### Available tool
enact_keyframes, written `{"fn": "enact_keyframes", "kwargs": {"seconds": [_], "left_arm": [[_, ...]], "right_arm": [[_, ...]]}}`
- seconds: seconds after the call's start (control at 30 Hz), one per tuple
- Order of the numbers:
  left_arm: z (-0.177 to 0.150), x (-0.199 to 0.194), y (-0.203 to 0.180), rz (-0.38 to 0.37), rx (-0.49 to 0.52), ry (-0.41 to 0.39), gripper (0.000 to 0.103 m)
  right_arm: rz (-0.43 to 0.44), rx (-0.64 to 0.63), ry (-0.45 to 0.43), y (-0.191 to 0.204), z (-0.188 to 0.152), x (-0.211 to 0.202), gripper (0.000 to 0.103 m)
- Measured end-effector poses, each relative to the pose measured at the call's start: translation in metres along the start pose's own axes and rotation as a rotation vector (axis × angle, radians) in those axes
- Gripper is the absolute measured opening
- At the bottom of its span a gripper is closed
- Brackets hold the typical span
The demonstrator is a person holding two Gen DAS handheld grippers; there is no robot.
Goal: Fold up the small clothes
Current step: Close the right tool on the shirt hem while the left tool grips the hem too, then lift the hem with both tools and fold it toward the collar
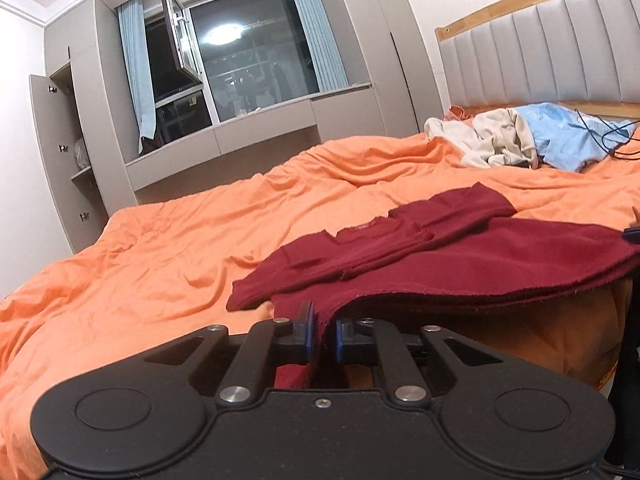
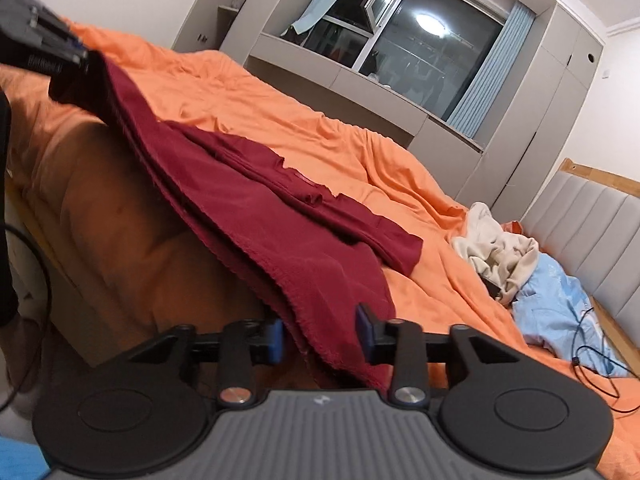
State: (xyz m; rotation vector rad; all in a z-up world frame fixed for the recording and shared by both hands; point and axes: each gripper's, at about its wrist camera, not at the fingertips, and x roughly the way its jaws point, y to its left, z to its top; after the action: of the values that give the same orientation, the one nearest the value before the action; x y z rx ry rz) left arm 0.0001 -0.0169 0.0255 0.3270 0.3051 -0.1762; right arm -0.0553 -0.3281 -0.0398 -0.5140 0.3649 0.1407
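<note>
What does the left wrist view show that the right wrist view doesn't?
Only the left wrist view: the left claw from behind, clamping the red garment's hem, and the open cabinet door.
Only the right wrist view: the right claw, its fingers wider apart around the hem.
Both: orange duvet, beige and blue clothes, window.

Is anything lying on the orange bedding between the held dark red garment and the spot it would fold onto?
Nothing visible. The dark red knit garment is pinched by the left gripper; the orange bedding beyond is bare. The cream and blue clothes pile lies apart, by the headboard.
</note>
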Motion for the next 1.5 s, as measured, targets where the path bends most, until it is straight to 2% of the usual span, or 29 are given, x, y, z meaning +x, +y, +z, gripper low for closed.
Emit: {"fn": "enact_keyframes", "kwargs": {"seconds": [0.03, 0.07, 0.1, 0.17, 0.27, 0.47, 0.57, 0.67, 0.77, 0.93, 1.03, 1.17, 1.33, 1.5], "left_arm": [[0.001, -0.001, 0.001, -0.001, 0.000, -0.005, 0.008], [0.002, -0.002, 0.001, -0.003, -0.002, -0.011, 0.005], [0.002, -0.003, 0.001, -0.003, -0.007, -0.020, 0.005], [0.002, -0.009, 0.002, -0.007, -0.020, -0.052, 0.004], [0.002, -0.019, 0.002, -0.003, -0.020, -0.108, 0.003], [0.014, -0.045, 0.007, -0.002, -0.078, -0.206, 0.003], [0.027, -0.063, 0.008, 0.005, -0.069, -0.264, 0.003], [0.040, -0.074, 0.009, -0.001, -0.054, -0.290, 0.003], [0.049, -0.069, 0.012, -0.006, -0.055, -0.292, 0.004], [0.073, -0.034, 0.021, -0.004, -0.024, -0.285, 0.004], [0.092, -0.004, 0.030, -0.012, -0.028, -0.278, 0.004], [0.114, 0.047, 0.042, -0.019, -0.034, -0.245, 0.004], [0.128, 0.124, 0.059, -0.036, -0.079, -0.168, 0.004], [0.129, 0.203, 0.066, -0.005, -0.068, -0.081, 0.004]], "right_arm": [[-0.014, -0.013, 0.011, 0.002, -0.001, 0.000, 0.039], [-0.031, -0.025, 0.020, 0.002, -0.002, 0.001, 0.020], [-0.052, -0.038, 0.026, 0.003, -0.004, 0.002, 0.006], [-0.087, -0.032, 0.015, 0.001, -0.006, 0.000, 0.006], [-0.134, 0.024, -0.051, -0.007, -0.006, -0.009, 0.005], [-0.262, 0.106, -0.239, -0.018, 0.005, -0.040, 0.005], [-0.316, 0.148, -0.330, -0.026, 0.014, -0.060, 0.005], [-0.336, 0.187, -0.373, -0.035, 0.023, -0.066, 0.005], [-0.329, 0.206, -0.387, -0.044, 0.030, -0.056, 0.005], [-0.336, 0.186, -0.405, -0.059, 0.053, -0.026, 0.005], [-0.343, 0.172, -0.407, -0.073, 0.072, 0.006, 0.005], [-0.289, 0.161, -0.382, -0.091, 0.100, 0.060, 0.006], [-0.222, 0.156, -0.312, -0.111, 0.126, 0.138, 0.006], [-0.159, 0.175, -0.230, -0.118, 0.137, 0.216, 0.006]]}}
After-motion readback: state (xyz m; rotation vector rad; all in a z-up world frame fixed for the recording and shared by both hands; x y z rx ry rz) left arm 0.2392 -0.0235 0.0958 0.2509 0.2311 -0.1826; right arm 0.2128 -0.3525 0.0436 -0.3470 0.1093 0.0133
